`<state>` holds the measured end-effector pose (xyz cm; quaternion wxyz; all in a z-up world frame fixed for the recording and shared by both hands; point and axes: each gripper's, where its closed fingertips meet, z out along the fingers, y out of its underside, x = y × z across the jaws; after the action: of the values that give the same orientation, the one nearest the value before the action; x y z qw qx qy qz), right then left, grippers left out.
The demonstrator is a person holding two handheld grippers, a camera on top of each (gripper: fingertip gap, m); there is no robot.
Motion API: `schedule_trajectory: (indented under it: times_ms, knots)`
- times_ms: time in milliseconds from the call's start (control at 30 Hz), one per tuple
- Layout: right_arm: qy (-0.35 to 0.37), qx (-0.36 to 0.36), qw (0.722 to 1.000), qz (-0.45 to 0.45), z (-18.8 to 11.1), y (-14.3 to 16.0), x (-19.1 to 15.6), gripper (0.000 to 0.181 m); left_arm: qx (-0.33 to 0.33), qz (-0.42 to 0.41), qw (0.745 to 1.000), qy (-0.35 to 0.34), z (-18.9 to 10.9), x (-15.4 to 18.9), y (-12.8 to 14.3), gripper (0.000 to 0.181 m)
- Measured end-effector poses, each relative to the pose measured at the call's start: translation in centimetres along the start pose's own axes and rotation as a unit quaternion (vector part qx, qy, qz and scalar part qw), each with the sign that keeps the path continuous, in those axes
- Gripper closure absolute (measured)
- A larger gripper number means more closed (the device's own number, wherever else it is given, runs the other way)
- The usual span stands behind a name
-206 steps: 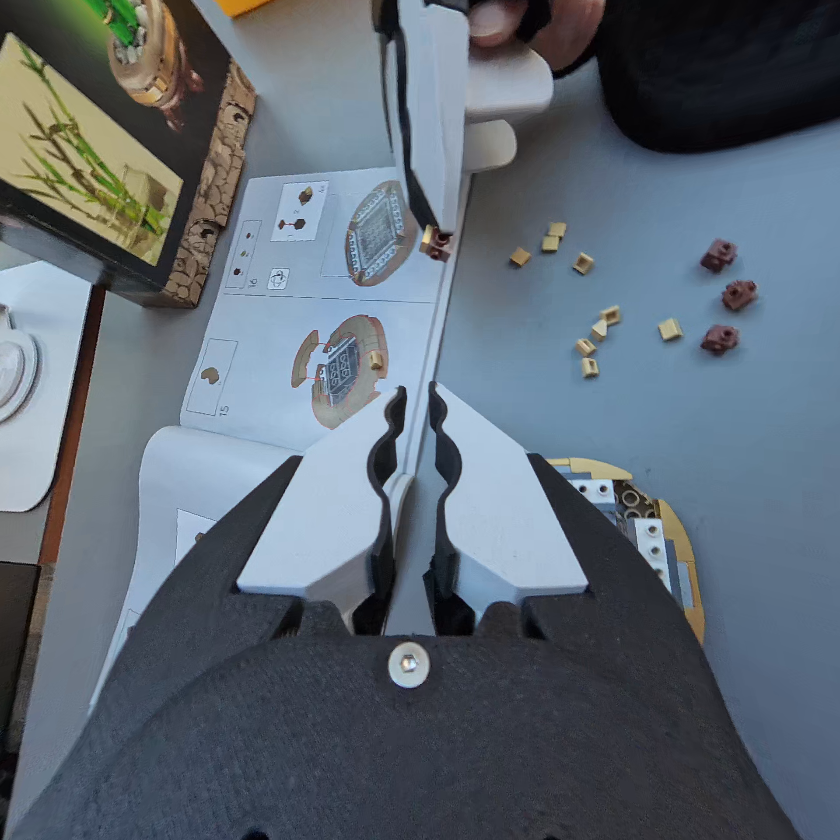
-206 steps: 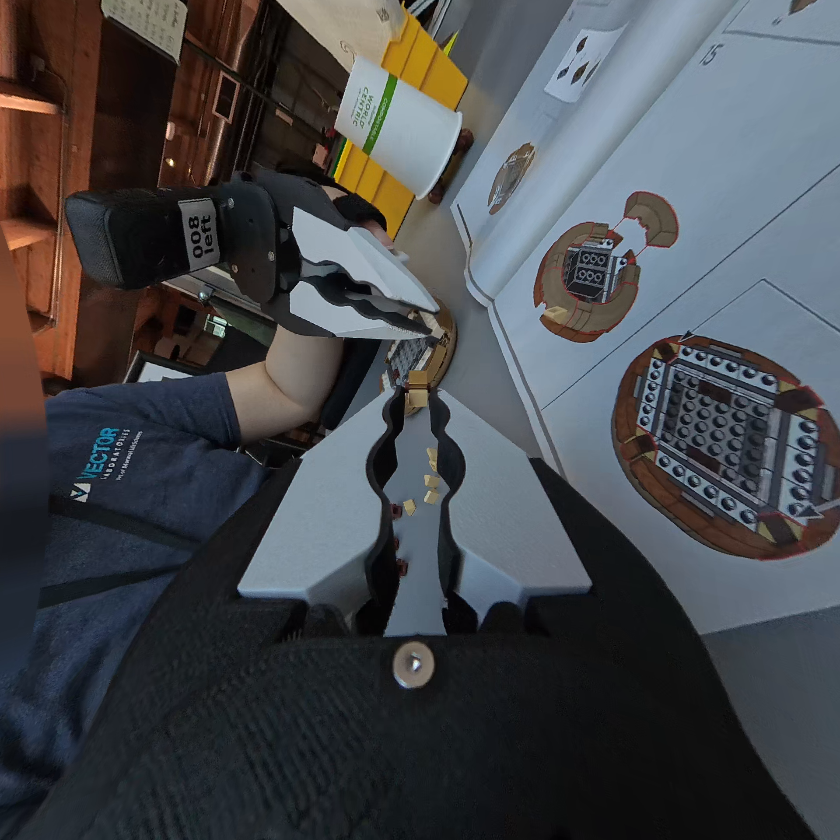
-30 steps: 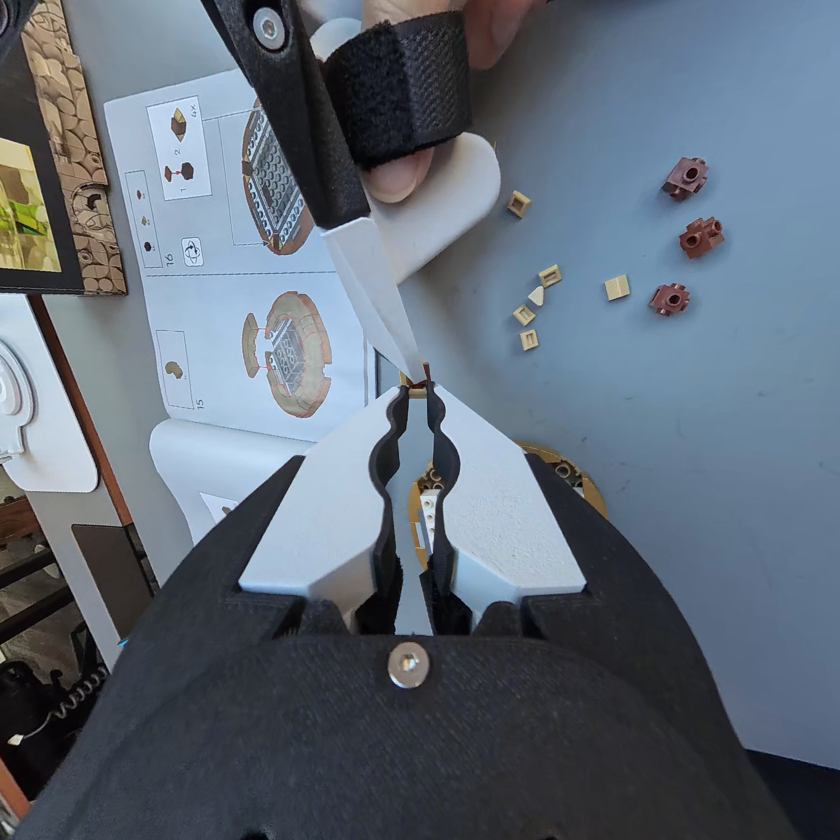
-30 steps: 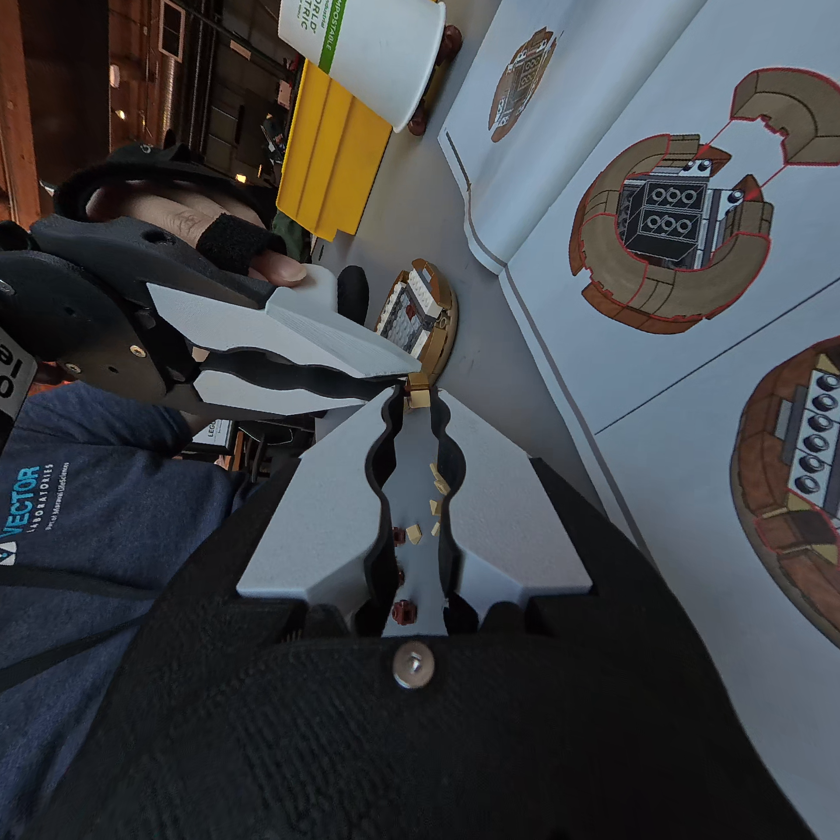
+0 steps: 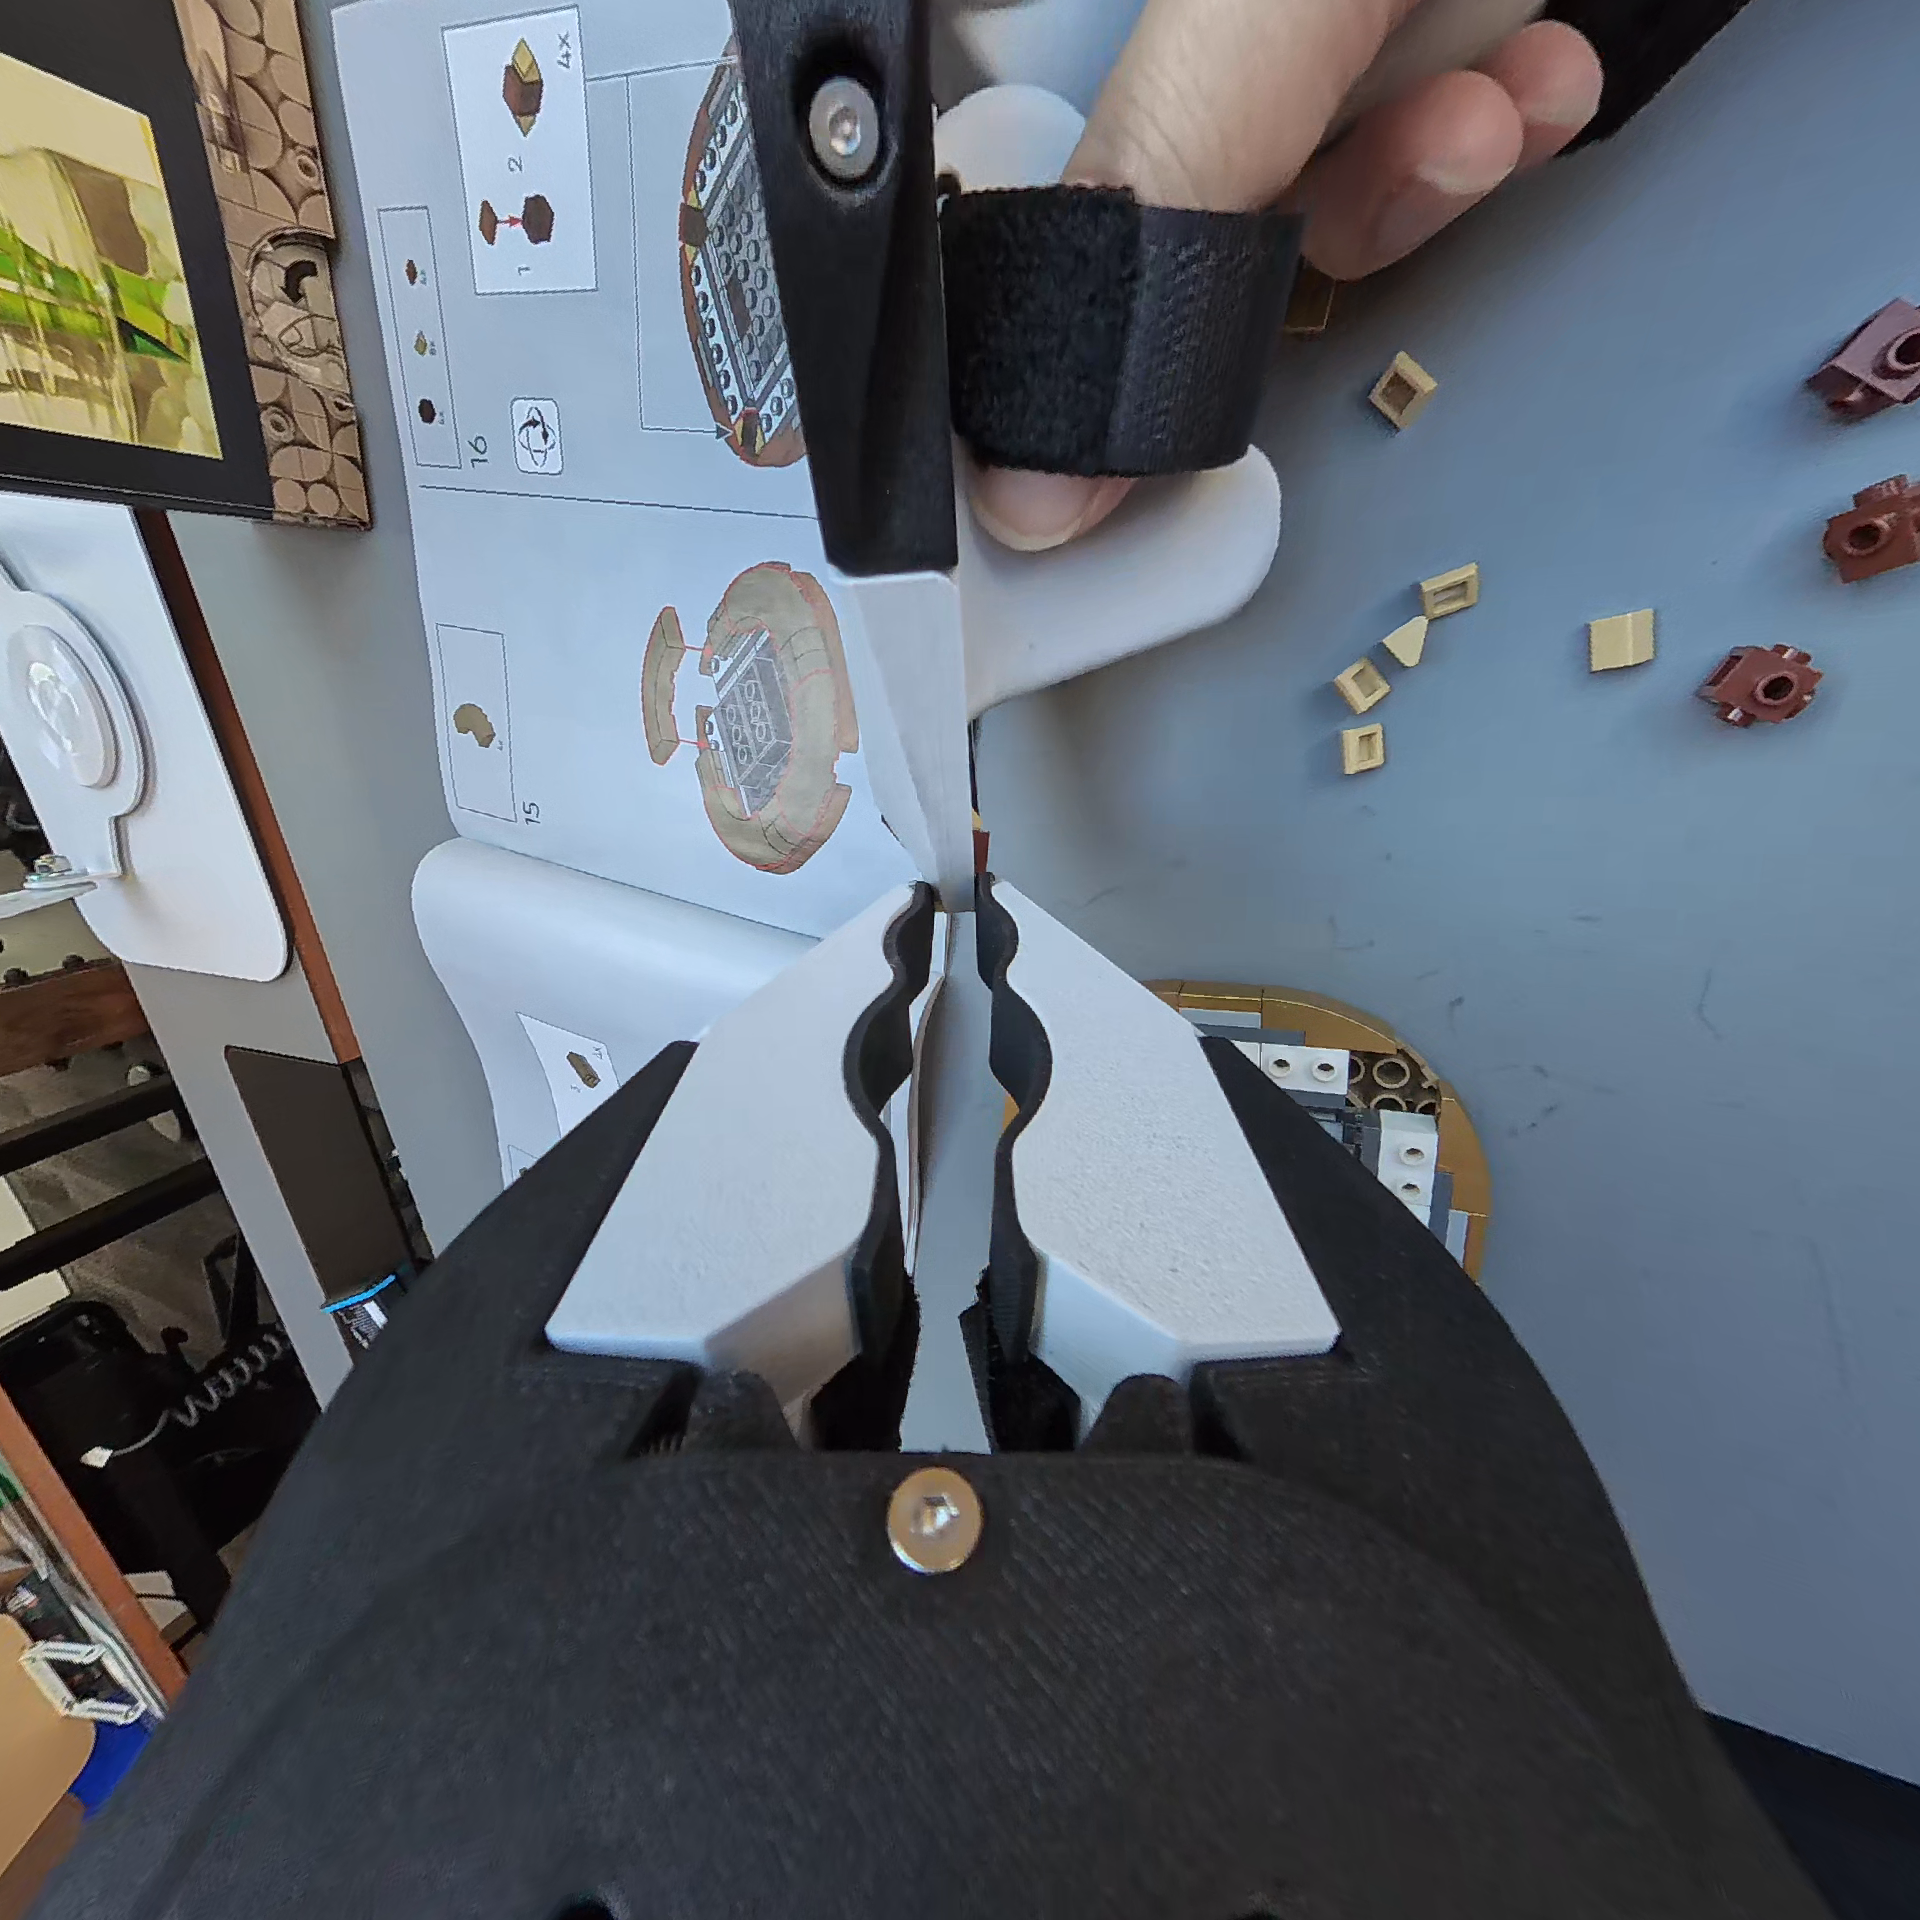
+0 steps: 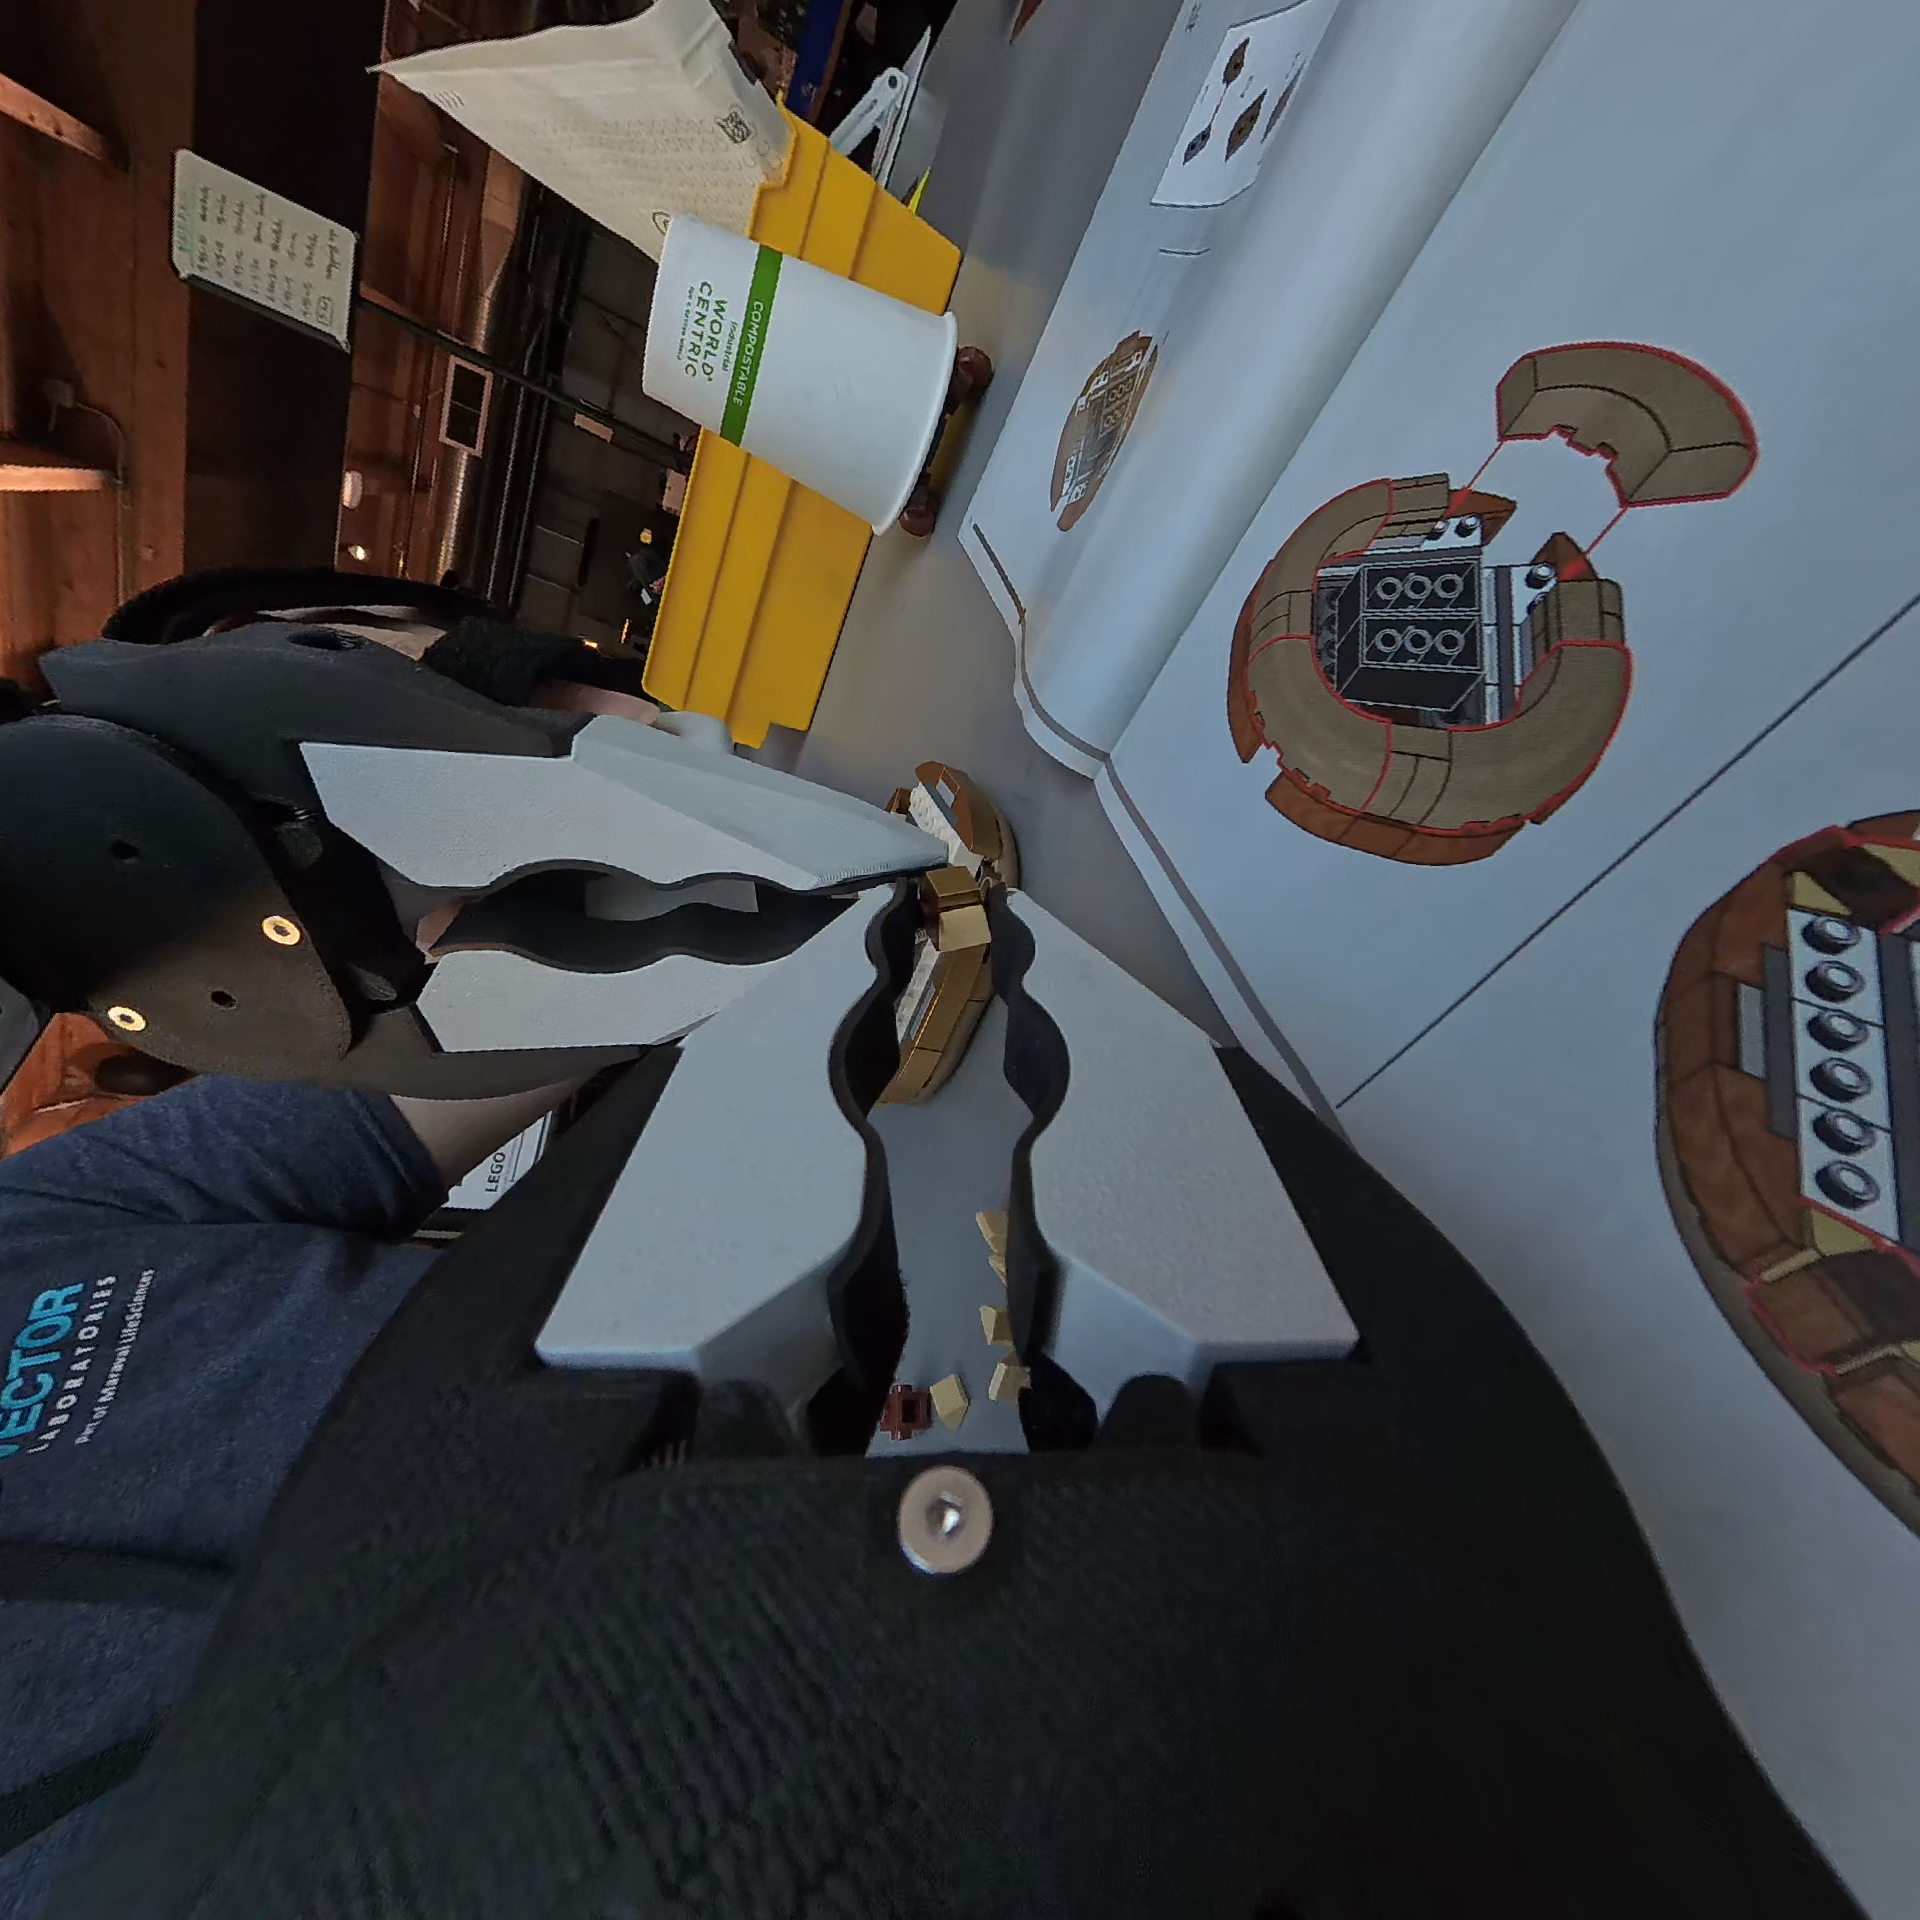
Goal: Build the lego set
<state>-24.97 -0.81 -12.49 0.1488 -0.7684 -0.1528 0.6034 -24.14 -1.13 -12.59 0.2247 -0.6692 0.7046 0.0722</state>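
Observation:
My right gripper (image 6: 945, 909) is shut on a small brown-and-tan brick piece (image 6: 958, 916) and holds it above the table. My left gripper (image 5: 953, 902) is nearly shut, and its tips meet the right gripper's tip (image 5: 948, 852) at that piece. From the side, the left gripper (image 6: 899, 878) touches the piece from the left. I cannot tell if it grips it. The round tan-rimmed build (image 5: 1382, 1122) lies on the grey table under the left gripper; it also shows behind the right fingers (image 6: 935, 1039).
The open instruction booklet (image 5: 582, 582) lies to the left, with the set's box (image 5: 104, 260) beyond it. Several loose tan pieces (image 5: 1361, 686) and three brown pieces (image 5: 1761, 686) lie at the right. A paper cup (image 6: 810, 384) stands by a yellow tray (image 6: 769, 582). A person's hand (image 5: 1247, 125) holds the right gripper. My left and right fingertips are right by each other.
The right gripper brought the held piece from over the booklet down to the left gripper's tips. In the last second both grippers stayed tip to tip and the view drew closer.

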Motion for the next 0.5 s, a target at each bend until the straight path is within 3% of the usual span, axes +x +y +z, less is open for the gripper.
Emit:
schedule_trajectory:
  times_ms: [500]
  knots:
    - [0.011,-0.019,1.000,-0.009,-0.23,0.40,0.32,0.170,0.019,-0.017,1.000,0.016,0.31,0.44,-0.23,0.175]
